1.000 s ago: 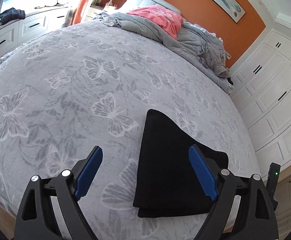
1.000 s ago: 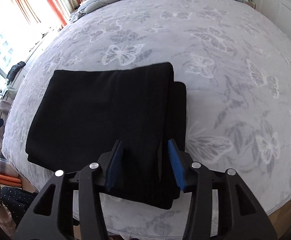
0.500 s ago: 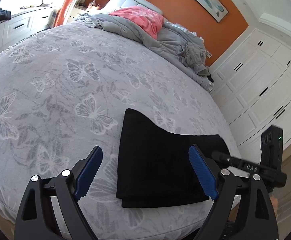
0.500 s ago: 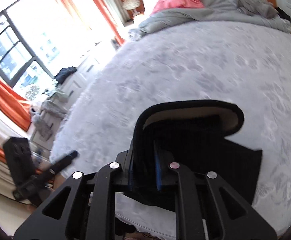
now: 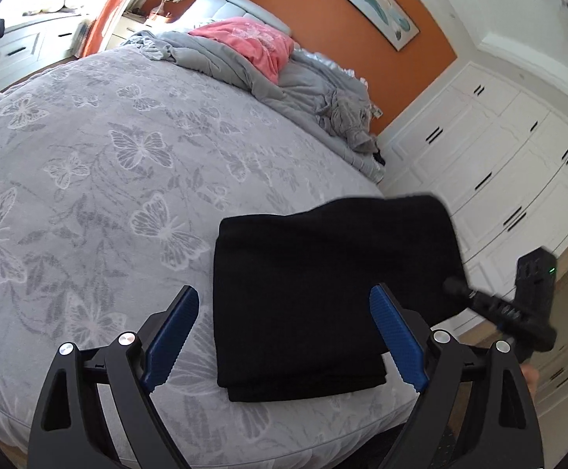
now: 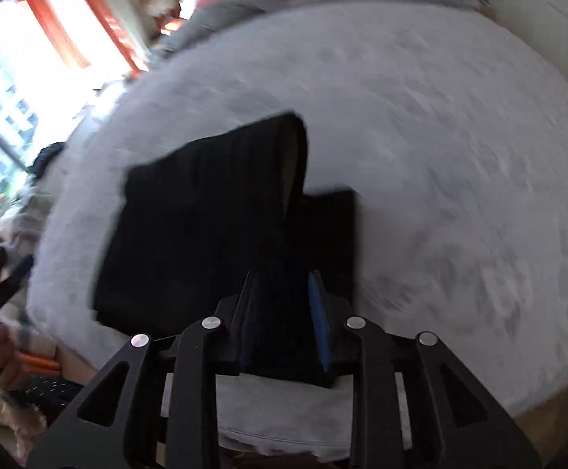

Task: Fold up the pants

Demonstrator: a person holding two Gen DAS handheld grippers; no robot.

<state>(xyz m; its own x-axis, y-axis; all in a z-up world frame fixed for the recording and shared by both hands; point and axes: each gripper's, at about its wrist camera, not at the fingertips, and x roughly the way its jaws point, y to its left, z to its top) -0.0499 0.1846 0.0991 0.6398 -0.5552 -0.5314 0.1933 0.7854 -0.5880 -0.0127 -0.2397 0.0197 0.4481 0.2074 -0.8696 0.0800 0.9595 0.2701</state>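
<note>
The black pants (image 5: pixel 307 297) lie folded near the foot edge of the grey butterfly bedspread (image 5: pixel 100 179). My left gripper (image 5: pixel 284 336) is open and empty, hovering just above the pants' near end. My right gripper (image 6: pixel 280 312) is shut on the pants' right edge (image 6: pixel 213 226) and lifts that part up and over, so the cloth curls above the lower layers. The right gripper also shows at the right of the left wrist view (image 5: pixel 518 305), at the raised edge. The right wrist view is blurred.
A rumpled grey duvet (image 5: pixel 315 90) and a pink pillow (image 5: pixel 252 43) lie at the head of the bed. White wardrobe doors (image 5: pixel 499 179) stand to the right. A bright window with orange curtains (image 6: pixel 49 47) is on the left.
My right gripper closed on the pants' right edge and lifted it up and leftward. The left gripper stayed open and shifted a little to the right.
</note>
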